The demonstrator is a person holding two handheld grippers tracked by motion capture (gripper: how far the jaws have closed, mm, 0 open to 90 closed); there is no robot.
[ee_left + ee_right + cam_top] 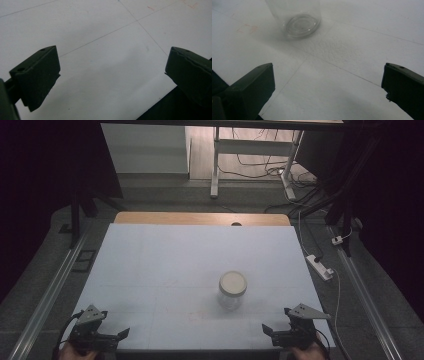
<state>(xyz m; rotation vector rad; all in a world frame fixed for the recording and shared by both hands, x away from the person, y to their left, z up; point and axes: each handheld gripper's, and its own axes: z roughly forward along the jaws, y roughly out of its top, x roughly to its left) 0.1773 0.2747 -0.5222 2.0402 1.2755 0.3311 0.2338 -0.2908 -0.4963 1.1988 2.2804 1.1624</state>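
Glass jar with pale lid, upright on the white bench, right of centre. Left tool well apart from the jar, at the near edge, jaws spread wide, holding nothing. Right tool near the jar, just nearer than it, jaws likewise spread and empty

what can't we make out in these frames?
- Jar contents: too small and dim in the high view to tell.
- Jar top: cut off by the upper edge in the right gripper view.
- Hands: cut off by the bottom edge of the high view, behind left gripper and right gripper.
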